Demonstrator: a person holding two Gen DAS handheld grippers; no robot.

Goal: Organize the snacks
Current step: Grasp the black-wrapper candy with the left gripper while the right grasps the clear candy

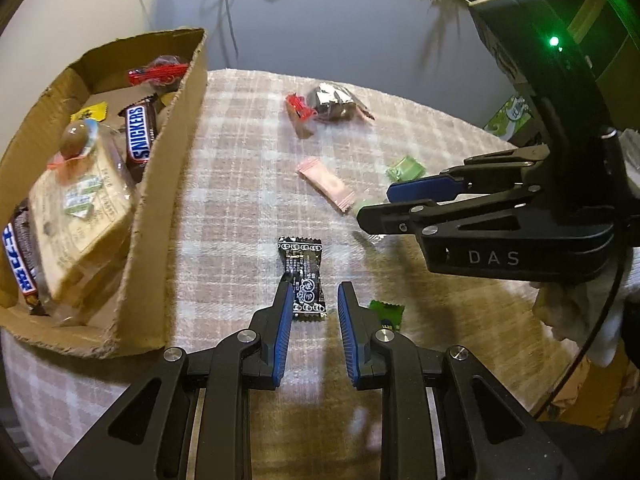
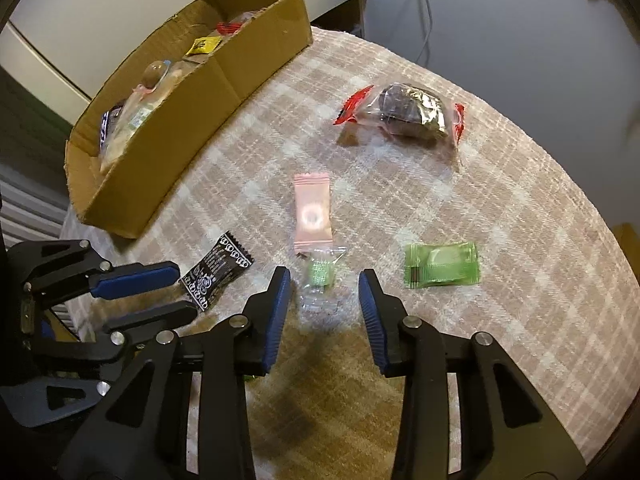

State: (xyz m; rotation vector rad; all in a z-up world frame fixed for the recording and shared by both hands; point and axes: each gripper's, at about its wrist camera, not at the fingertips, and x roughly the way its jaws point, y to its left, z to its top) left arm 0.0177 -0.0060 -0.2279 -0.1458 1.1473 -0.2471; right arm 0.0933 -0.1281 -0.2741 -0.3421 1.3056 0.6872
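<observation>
- Hovering low over the plaid tablecloth [image 1: 248, 184] with the left gripper [image 1: 312, 300], jaws spread moderately and holding nothing, black printed candy wrapper [image 1: 303, 278] lying flat right between the fingertips.
- Same story on the right gripper [image 2: 325, 286]: jaws apart, empty, lined up on a clear-wrapped green candy [image 2: 320, 276] just ahead of the tips.
- Probably mid-approach on both, nothing pinched yet.
- Small green packet [image 1: 387, 312] tucked beside the left gripper's right finger, half hidden.
- Handling guess: featherweight, crinkly, slick film, so likely to skate on the cloth or fold up. Best bet looks like pinching across the thicker middle where the candy sits, not the flimsy crimped ends.
- Clear wrapper looks loose and puffy, may squash before the pads bite on anything solid.
- A bit further out: pink sachet [image 2: 312, 210] touching or nearly touching the clear one, flat green packet [image 2: 442, 265] off to its right, well apart.
- Far side of the table: bulky dark snack in clear film with red ends [image 2: 404, 114], looks softer and fatter, needs a wider grab.
- Cardboard box [image 2: 256, 76] off to the left, already holding a Snickers bar [image 1: 138, 136], crackers-looking pack and other bits, so presumably the drop-off spot.
</observation>
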